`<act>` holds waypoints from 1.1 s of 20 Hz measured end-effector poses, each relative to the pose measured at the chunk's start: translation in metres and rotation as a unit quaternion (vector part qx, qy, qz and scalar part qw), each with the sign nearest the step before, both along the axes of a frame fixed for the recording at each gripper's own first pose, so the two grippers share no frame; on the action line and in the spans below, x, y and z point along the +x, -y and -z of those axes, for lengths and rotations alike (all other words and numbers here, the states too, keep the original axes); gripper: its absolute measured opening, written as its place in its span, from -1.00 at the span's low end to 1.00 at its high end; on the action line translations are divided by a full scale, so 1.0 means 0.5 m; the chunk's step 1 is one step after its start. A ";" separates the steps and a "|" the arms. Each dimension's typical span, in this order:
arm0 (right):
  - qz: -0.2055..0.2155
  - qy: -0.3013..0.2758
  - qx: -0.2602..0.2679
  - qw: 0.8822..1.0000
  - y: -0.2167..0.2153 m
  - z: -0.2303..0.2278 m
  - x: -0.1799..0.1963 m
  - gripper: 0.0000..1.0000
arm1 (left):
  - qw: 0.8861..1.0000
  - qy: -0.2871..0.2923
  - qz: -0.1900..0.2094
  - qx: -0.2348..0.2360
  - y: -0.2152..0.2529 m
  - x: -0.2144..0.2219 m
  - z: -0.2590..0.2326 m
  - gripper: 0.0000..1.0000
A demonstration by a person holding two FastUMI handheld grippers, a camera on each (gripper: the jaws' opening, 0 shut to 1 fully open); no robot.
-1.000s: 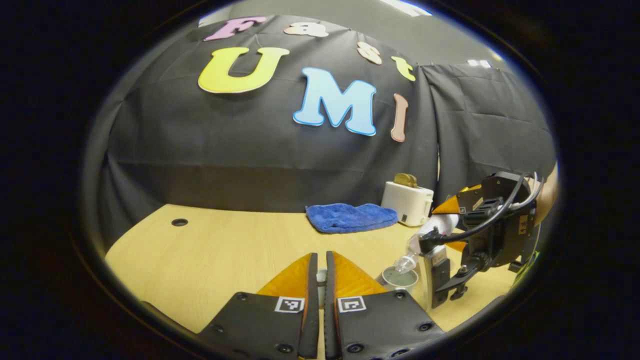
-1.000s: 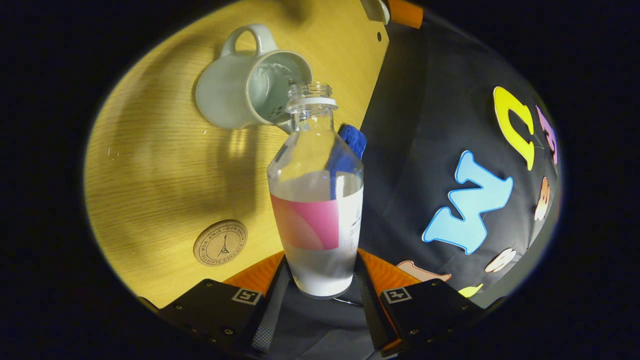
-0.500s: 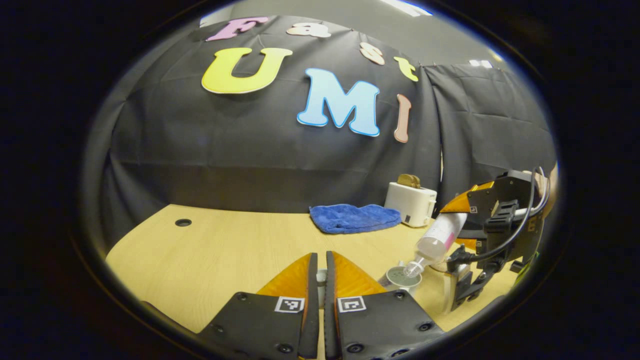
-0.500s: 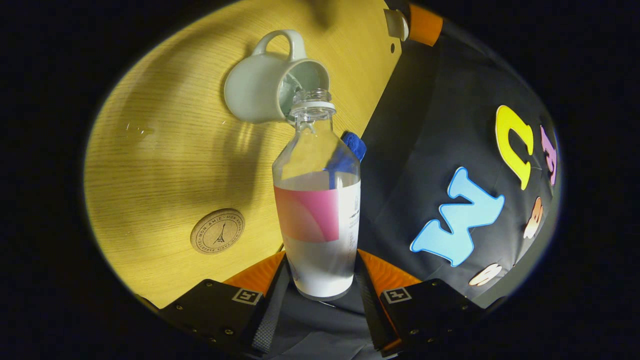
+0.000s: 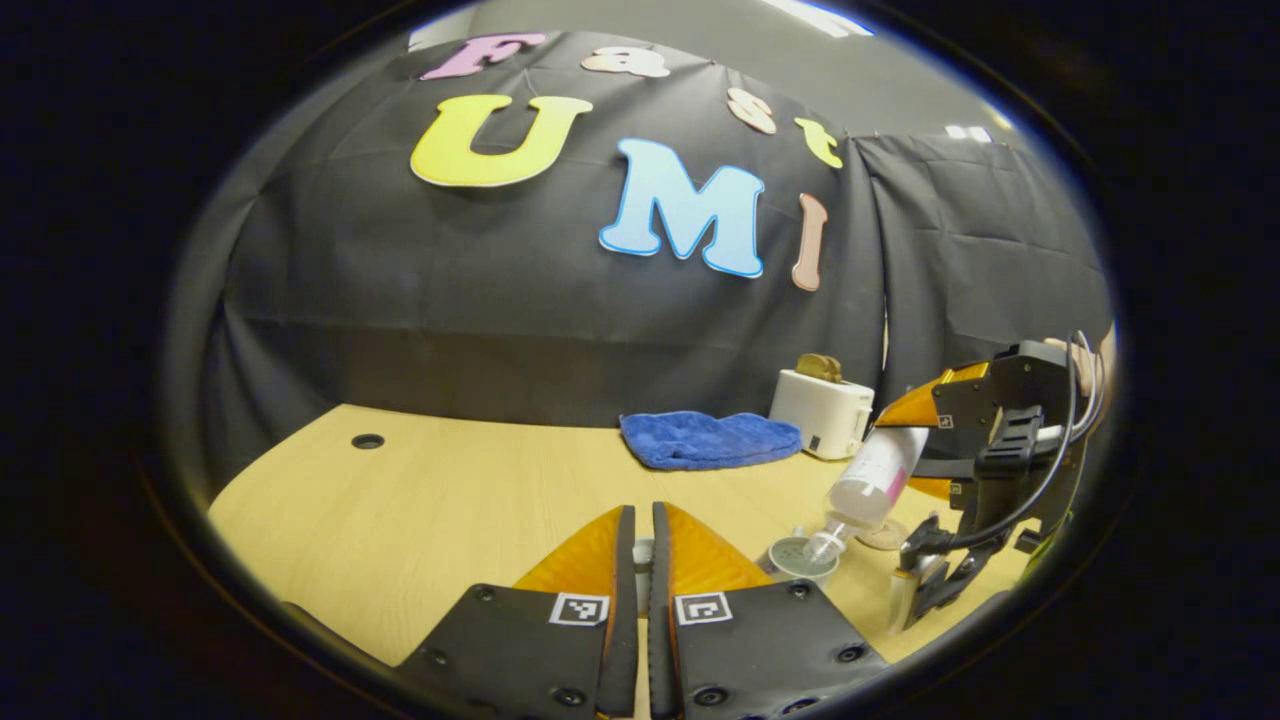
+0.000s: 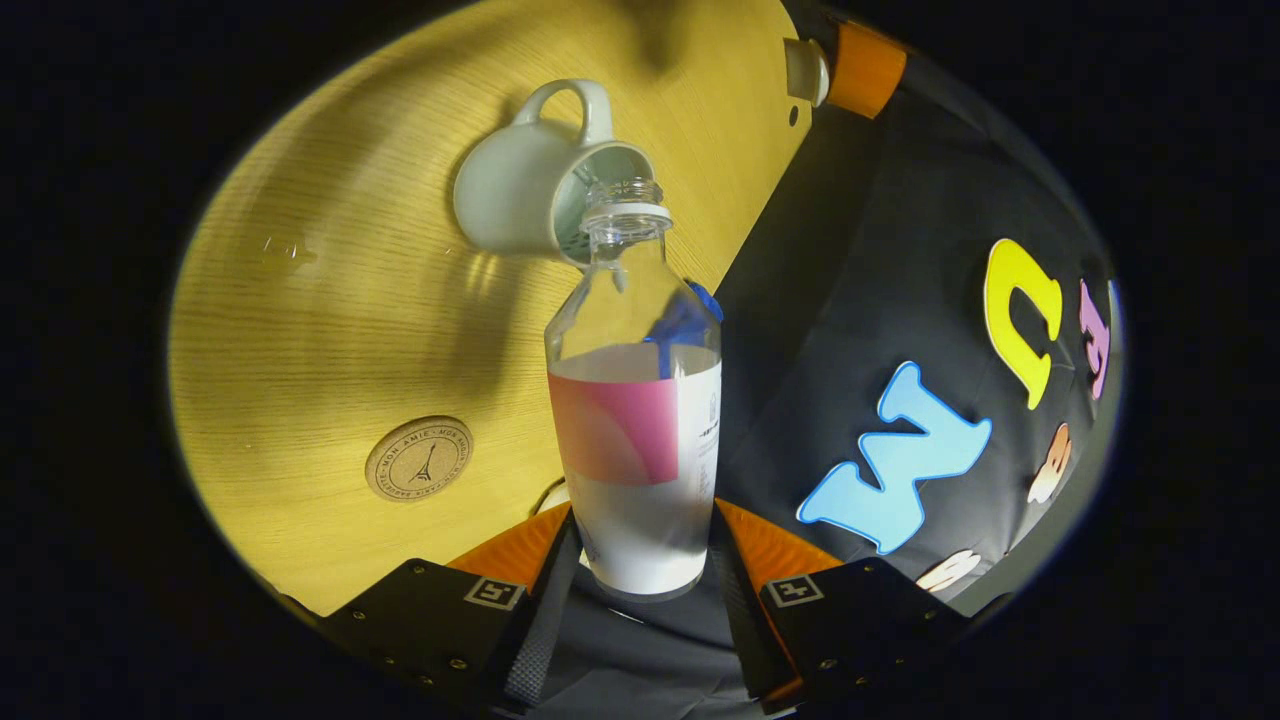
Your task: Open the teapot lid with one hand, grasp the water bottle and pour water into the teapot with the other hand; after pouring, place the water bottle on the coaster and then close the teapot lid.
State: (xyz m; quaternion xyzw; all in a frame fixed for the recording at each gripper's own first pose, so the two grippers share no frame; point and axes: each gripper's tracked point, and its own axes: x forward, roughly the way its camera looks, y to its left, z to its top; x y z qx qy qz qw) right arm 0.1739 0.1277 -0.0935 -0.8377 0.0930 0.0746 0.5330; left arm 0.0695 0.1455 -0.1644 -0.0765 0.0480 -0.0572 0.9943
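My right gripper (image 6: 640, 520) is shut on a clear water bottle (image 6: 635, 420) with a pink and white label, tilted mouth-down over the open pale teapot (image 6: 520, 190) on the table. The bottle is about half full. The round cork coaster (image 6: 418, 458) lies on the table left of the bottle. In the left gripper view the bottle (image 5: 870, 485) leans over the teapot (image 5: 795, 560), with the right gripper (image 5: 1000, 440) behind it. My left gripper (image 5: 641, 545) is shut on the teapot lid (image 5: 643, 560), of which a thin slice shows between the fingers.
A blue cloth (image 5: 710, 438) and a white toaster (image 5: 820, 405) sit at the back of the wooden table (image 5: 450, 500) against the black wall. A cable hole (image 5: 367, 441) is at the far left. The lid (image 6: 803, 70) shows far off, past the teapot.
The right gripper has drawn back and up a little with the bottle, whose mouth still hangs over the teapot. The left gripper has barely moved.
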 end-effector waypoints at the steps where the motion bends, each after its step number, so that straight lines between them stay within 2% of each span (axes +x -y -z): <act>1: -0.004 0.003 -0.006 1.000 -0.001 -0.005 0.000 0.46 | 1.000 0.000 -0.001 -0.002 -0.001 0.000 -0.002 -0.79; 16: -0.030 0.021 -0.057 0.998 -0.016 -0.036 0.009 0.45 | 1.000 0.001 -0.006 -0.015 -0.009 -0.014 0.003 -0.79; 22: -0.033 0.023 -0.057 0.998 -0.016 -0.038 0.013 0.45 | 1.000 0.002 -0.010 -0.010 -0.013 -0.014 0.000 -0.81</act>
